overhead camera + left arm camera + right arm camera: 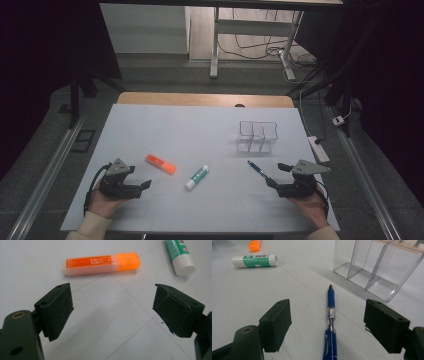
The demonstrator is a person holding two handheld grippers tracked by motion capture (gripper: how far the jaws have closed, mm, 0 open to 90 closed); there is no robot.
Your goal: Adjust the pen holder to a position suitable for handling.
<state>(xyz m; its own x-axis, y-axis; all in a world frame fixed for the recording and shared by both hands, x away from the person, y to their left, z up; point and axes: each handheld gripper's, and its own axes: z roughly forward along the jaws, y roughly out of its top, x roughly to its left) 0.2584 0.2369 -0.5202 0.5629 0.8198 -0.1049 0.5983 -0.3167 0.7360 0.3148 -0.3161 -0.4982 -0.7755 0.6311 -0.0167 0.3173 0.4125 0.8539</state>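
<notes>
Here, both grippers' jaws spread wide and empty: left gripper (112,308) short of the orange highlighter (101,263), right gripper (328,325) astride the blue pen (330,322), untouched.

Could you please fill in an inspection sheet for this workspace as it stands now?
Surface: white sheet over a wooden table.
Job's things: orange highlighter, glue stick and blue pen lie flat, apart; clear divided holder upright.
Clutter: nothing seen.
Grippers: left tool open, short of the highlighter; right tool open, pen lying between the jaws, untouched.
Cables: power strip at the right edge; cords on the floor.
Surroundings: table legs beyond.
</notes>
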